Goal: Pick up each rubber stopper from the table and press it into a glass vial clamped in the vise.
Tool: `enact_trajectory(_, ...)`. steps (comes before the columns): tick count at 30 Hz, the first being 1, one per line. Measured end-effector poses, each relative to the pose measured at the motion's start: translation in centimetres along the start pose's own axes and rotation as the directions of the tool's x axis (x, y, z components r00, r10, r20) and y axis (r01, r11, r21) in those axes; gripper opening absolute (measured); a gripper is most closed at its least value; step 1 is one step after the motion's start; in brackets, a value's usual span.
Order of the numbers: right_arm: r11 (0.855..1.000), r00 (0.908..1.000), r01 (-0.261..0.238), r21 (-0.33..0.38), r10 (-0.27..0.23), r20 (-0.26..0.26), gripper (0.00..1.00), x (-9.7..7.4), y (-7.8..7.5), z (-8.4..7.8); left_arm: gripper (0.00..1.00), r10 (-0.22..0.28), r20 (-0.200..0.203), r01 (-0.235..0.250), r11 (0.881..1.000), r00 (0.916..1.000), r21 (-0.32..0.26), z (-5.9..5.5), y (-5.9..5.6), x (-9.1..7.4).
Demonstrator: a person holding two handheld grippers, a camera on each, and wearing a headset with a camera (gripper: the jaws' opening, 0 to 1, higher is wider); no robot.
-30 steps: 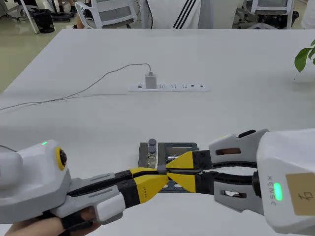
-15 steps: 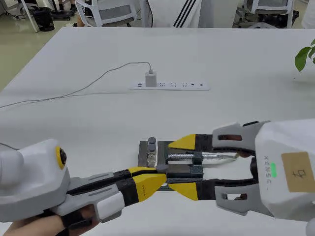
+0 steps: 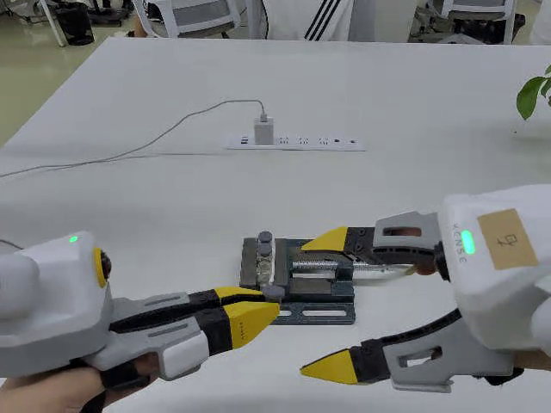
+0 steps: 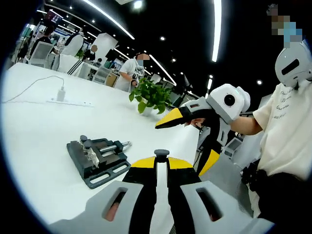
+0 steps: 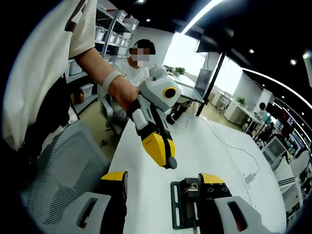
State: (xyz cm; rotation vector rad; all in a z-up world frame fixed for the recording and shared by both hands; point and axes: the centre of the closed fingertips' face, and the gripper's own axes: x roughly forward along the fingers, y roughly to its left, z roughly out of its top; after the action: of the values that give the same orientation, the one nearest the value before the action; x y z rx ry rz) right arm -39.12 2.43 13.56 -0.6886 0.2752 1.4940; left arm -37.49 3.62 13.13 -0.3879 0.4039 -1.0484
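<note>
Stopper [image 3: 275,292], small, grey and round-topped, sits pinched in the yellow tips of the left tongs [image 3: 269,303], just at the near left edge of the vise [image 3: 327,301]. A clear glass vial [image 3: 265,265] stands upright at the vise's left end, its mouth capped in dark grey. The right tongs [image 3: 301,311] gape wide and hold nothing, one tip over the vise, the other nearer the person. The bench [image 3: 387,103] is plain matt white. Farther back lies a white power strip [image 3: 297,143] with a charger [image 3: 263,131] and grey cable [image 3: 155,146]. Chairs [image 3: 198,17] stand beyond. The vise is dark metal with a bright screw.
</note>
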Motion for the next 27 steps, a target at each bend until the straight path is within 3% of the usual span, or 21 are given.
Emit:
enact_trajectory(7, 0.994, 0.9945, -0.097, 0.054, 0.099, -0.032, 0.53, 0.2, 1.2, -0.8, 0.03, -0.021, -0.08, 0.027, 0.996, 0.9965, 0.079, -1.0, -0.6, 0.2)
enact_trajectory(11, 0.989, 0.9889, -0.133, 0.065, 0.137, -0.058, 0.5, 0.2, 1.6, -1.3, 0.03, -0.03, -0.156, 0.053, 0.987, 0.9874, 0.149, -1.9, -0.9, 0.3)
enact_trajectory(15, 0.985, 0.9851, -0.153, 0.078, 0.158, -0.068, 0.48, 0.3, 1.7, -1.7, 0.03, -0.03, -0.202, 0.069, 0.979, 0.9789, 0.19, -2.5, -1.1, 0.6)
enact_trajectory(18, 0.981, 0.9815, -0.17, 0.089, 0.177, -0.072, 0.44, 0.4, 1.9, -1.9, 0.03, -0.027, -0.263, 0.096, 0.963, 0.9644, 0.251, -3.2, -1.3, 0.8)
enact_trajectory(19, 0.981, 0.9812, -0.172, 0.088, 0.178, -0.074, 0.43, 0.5, 1.9, -1.9, 0.03, -0.023, -0.292, 0.109, 0.954, 0.9561, 0.28, -3.6, -1.4, 0.9)
enact_trajectory(23, 0.977, 0.9755, -0.19, 0.093, 0.199, -0.095, 0.37, 0.9, 2.1, -2.3, 0.03, -0.008, -0.354, 0.135, 0.933, 0.9354, 0.335, -4.4, -1.3, 1.3)
enact_trajectory(27, 0.974, 0.9703, -0.201, 0.1, 0.212, -0.117, 0.29, 1.2, 2.1, -2.9, 0.03, 0.007, -0.392, 0.154, 0.913, 0.92, 0.379, -4.8, -1.0, 1.5)
